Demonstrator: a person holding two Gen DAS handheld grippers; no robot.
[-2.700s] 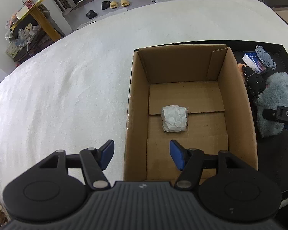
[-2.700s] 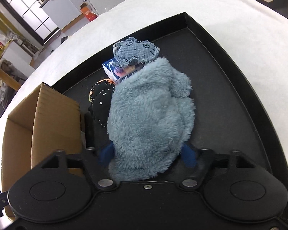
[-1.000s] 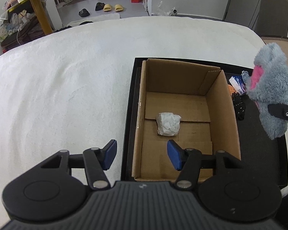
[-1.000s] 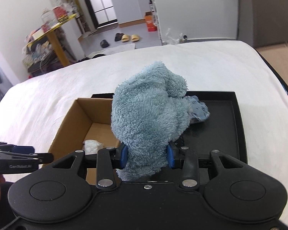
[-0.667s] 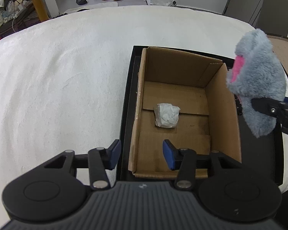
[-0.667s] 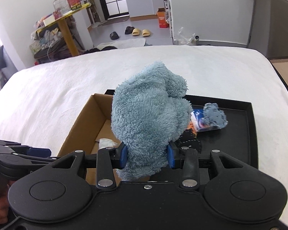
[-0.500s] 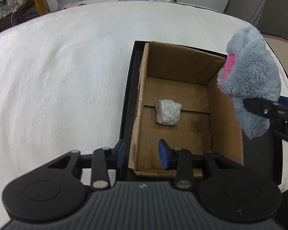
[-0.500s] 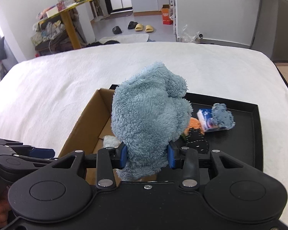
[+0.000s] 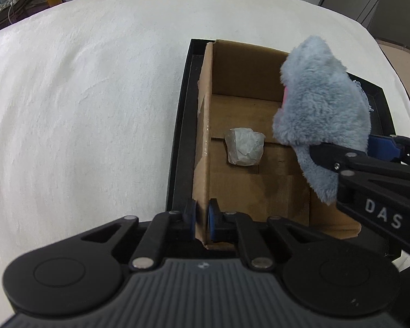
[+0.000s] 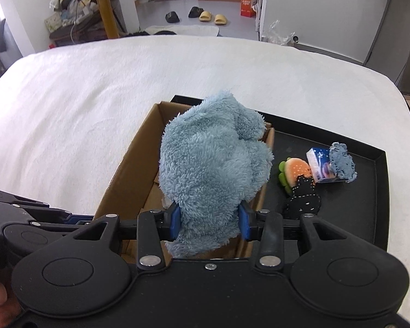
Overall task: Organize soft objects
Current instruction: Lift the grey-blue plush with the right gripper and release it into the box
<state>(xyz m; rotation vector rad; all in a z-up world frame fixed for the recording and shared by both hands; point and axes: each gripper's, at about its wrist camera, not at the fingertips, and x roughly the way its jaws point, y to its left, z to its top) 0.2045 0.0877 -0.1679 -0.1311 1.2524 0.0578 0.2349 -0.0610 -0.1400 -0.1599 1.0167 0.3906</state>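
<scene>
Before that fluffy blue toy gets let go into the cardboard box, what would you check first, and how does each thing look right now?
1. Right tongs grip the fluffy blue toy: ok, both pads press into its fur.
2. Toy is above the cardboard box opening: ok, though in the left wrist view it hangs toward the box's right wall.
3. Left tongs steady the box: ok, shut on its near left wall.
4. Room inside the box: ok, only a crumpled white wad lies on the floor.
5. Toy low enough to drop gently: cannot tell.
6. Other soft things on the black tray out of the way: ok, they lie right of the box.
</scene>
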